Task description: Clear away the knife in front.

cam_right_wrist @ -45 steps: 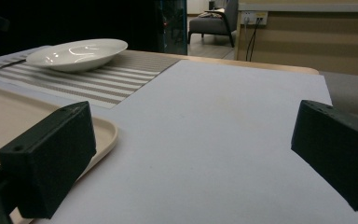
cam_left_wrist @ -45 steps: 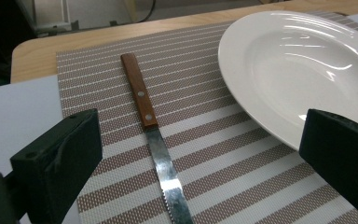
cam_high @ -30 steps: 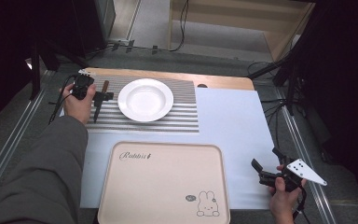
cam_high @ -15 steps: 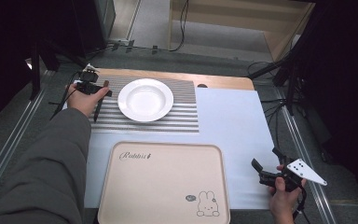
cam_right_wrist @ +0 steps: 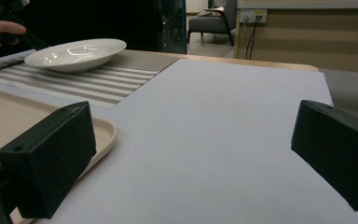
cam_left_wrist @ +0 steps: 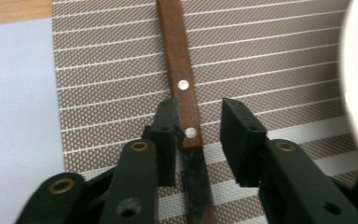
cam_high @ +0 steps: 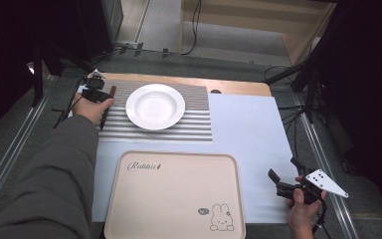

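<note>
Two jaws of your left gripper [cam_left_wrist: 198, 128] stand apart astride a knife [cam_left_wrist: 179, 70]; blade tip cut off. Your right gripper [cam_right_wrist: 191, 158]: jaws wide apart over paper [cam_right_wrist: 223, 135].

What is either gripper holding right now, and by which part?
Nothing yet. The left gripper, open, straddles the knife where handle meets blade, one jaw touching it. The right gripper is open over the white sheet.

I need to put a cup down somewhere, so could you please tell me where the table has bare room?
The tray is bare apart from its print. The pale sheet is free between the striped mat and the right gripper. It is crowded at the mat's left end, where the left gripper straddles a knife beside the plate.
</note>
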